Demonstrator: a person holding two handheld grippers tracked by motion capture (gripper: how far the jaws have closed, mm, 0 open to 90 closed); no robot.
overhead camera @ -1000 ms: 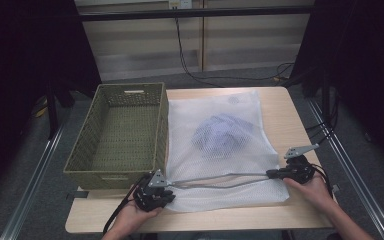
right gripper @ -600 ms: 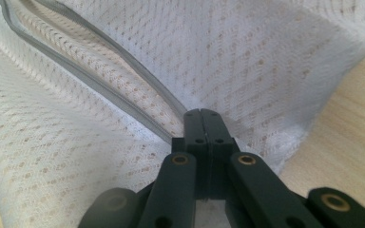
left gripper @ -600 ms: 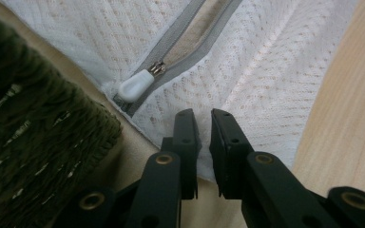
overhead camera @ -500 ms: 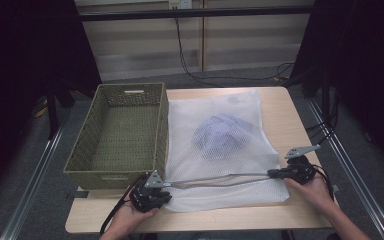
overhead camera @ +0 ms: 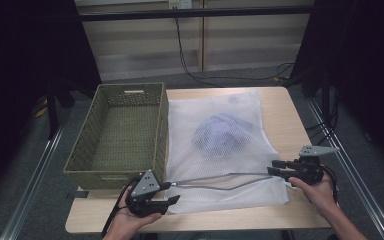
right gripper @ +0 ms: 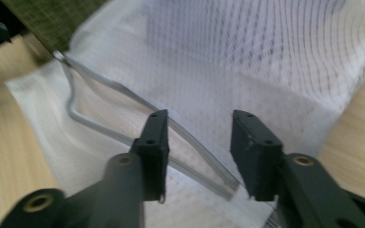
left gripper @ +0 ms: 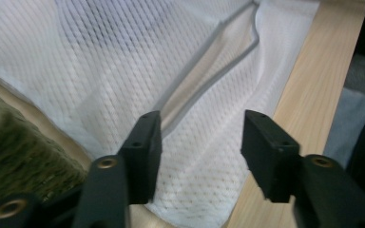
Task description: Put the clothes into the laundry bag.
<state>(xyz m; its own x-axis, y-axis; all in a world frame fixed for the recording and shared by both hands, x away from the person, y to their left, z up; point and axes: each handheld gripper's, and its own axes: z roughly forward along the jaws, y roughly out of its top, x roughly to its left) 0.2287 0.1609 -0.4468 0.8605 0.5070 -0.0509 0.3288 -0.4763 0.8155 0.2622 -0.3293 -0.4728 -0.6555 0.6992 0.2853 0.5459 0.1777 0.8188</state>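
Observation:
A white mesh bag point(overhead camera: 215, 155) lies flat on the table with a bluish garment point(overhead camera: 225, 132) inside it. Its grey zip opening point(overhead camera: 220, 179) runs along the front and gapes a little. My left gripper point(overhead camera: 171, 192) hovers at the bag's front left corner. Its jaws have just been opening and stand apart over the mesh point(left gripper: 123, 61), gripping nothing point(left gripper: 202, 128). My right gripper point(overhead camera: 274, 168) is at the zip's right end. Its jaws have also just been opening and stand apart above the zip point(right gripper: 104, 109), pressing on nothing point(right gripper: 199, 128).
An empty green woven basket point(overhead camera: 160, 135) stands left of the bag, its wall touching the bag's left edge. Bare wooden table point(overhead camera: 280, 110) shows right of the bag and along the front edge. Cables trail from both grippers.
Both grippers' jaws have spread apart and let go of the zip ends that they pinched. Both hands have lifted a little off the bag.

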